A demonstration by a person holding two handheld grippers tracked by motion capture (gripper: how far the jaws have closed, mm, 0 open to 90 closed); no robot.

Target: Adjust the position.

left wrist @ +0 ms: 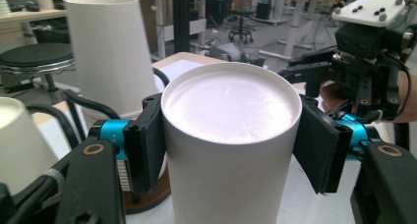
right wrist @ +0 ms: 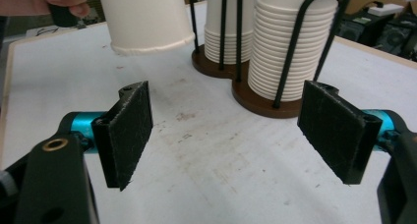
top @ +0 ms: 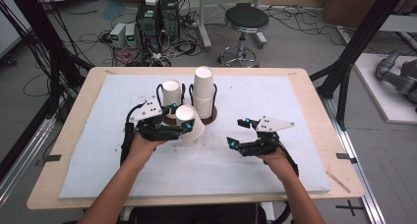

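A white paper cup (top: 190, 122) (left wrist: 231, 135) hangs mouth down and a little tilted just above the white mat, with my left gripper (top: 180, 122) (left wrist: 231, 150) shut on its sides. Both black pads (left wrist: 147, 150) press the cup wall. The same cup (right wrist: 147, 20) appears at the top left of the right gripper view, its rim clear of the mat. Behind it, two stacks of upturned cups (top: 203, 91) (right wrist: 282, 47) stand in a black wire holder. My right gripper (top: 236, 132) (right wrist: 236, 135) is open over bare mat to the right, with nothing between its jaws.
The holder's brown base (right wrist: 260, 106) sits mid-table, close ahead of the right gripper. The white mat (top: 275, 165) covers most of the wooden table (top: 74, 135). A black stool (top: 246, 20) and computer cases (top: 157, 15) stand on the floor beyond.
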